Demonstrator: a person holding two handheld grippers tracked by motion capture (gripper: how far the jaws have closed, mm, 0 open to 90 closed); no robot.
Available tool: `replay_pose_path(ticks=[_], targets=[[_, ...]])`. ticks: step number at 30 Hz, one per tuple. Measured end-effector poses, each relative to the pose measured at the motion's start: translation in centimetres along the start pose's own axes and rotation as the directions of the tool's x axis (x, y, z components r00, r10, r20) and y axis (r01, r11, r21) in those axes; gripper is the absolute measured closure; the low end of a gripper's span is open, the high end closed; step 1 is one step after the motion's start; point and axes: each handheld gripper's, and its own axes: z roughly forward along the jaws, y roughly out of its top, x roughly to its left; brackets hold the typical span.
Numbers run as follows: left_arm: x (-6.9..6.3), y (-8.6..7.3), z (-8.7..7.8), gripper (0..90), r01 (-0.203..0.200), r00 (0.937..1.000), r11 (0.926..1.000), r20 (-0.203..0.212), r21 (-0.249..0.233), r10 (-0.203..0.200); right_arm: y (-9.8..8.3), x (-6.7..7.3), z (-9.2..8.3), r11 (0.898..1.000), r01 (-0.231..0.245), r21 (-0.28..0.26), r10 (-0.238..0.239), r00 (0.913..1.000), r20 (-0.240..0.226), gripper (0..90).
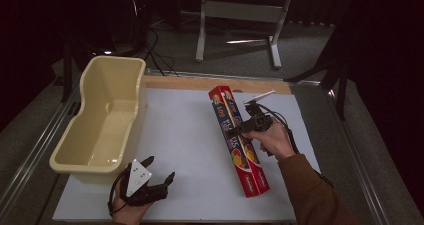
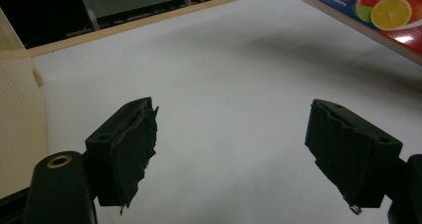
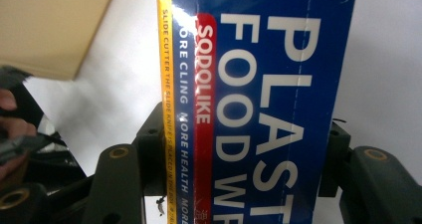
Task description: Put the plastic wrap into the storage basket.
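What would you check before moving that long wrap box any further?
1. Right gripper clamps the wrap box on both sides: ok.
2. Grip near the box's middle: ok.
3. Box fully off the table: cannot tell.
4. Left gripper open, holding nothing: ok.
5. Bin holds nothing: ok.
6. Path from box to bin free: ok.

A tub (image 1: pixel 102 120) sits on the left side of the board (image 1: pixel 190 150). A long box (image 1: pixel 238 137) lies to its right, near the middle. The right gripper (image 1: pixel 235 130) is around the box. The left gripper (image 1: pixel 160 169) is at the front, just before the tub.
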Motion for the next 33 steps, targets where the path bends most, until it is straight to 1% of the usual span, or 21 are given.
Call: replay_pose_path(ticks=[4, 7, 12, 15, 17, 20, 24, 28, 30, 33], targets=[[0.0, 0.0, 0.0, 19.7, 0.002, 1.0, 1.0, 0.0, 0.0, -0.002, 0.6, 0.8, -0.1, 1.0, -0.01, -0.029, 0.01, 0.9998, -0.017, 41.8], [0.0, 0.0, 0.0, 19.7, 0.003, 1.0, 1.0, -0.001, 0.001, -0.003, 1.0, 1.4, -0.1, 0.999, -0.014, -0.038, 0.013, 0.9992, -0.037, 41.8], [0.0, 0.0, 0.0, 19.6, 0.003, 1.0, 1.0, 0.0, -0.001, -0.003, 1.7, 2.3, -0.3, 0.999, -0.015, -0.045, 0.014, 0.9996, -0.027, 41.7], [0.0, 0.0, 0.0, 19.6, 0.007, 1.0, 1.0, -0.001, -0.005, -0.007, 2.6, 3.2, -0.9, 0.999, -0.009, -0.052, 0.008, 0.9995, -0.032, 41.7], [0.0, 0.0, 0.0, 19.5, 0.005, 1.0, 1.0, -0.001, -0.005, -0.005, 2.8, 3.3, -1.1, 0.999, -0.006, -0.053, 0.004, 0.9993, -0.036, 41.7], [-0.1, 0.0, 0.0, 19.5, 0.003, 1.0, 1.0, -0.001, -0.003, -0.003, 3.6, 4.0, -2.1, 0.997, -0.002, -0.083, -0.001, 0.9992, -0.04, 41.7], [-0.1, 0.1, 0.1, 19.5, 0.001, 1.0, 1.0, -0.002, -0.004, -0.001, 4.4, 4.7, -3.0, 0.995, -0.008, -0.104, 0.002, 0.9983, -0.058, 41.7], [0.0, 0.1, 0.1, 19.5, 0.0, 1.0, 1.0, -0.003, -0.005, 0.0, 5.0, 5.2, -3.4, 0.992, -0.023, -0.127, 0.014, 0.9976, -0.068, 41.7], [0.0, 0.1, 0.1, 19.5, 0.001, 1.0, 1.0, -0.003, -0.006, -0.001, 5.2, 5.4, -3.5, 0.991, -0.025, -0.128, 0.016, 0.9974, -0.07, 41.7], [0.1, 0.1, 0.0, 19.5, 0.004, 1.0, 0.9999, -0.004, -0.01, -0.004, 5.8, 6.2, -3.5, 0.991, -0.024, -0.135, 0.015, 0.9975, -0.068, 41.7]])
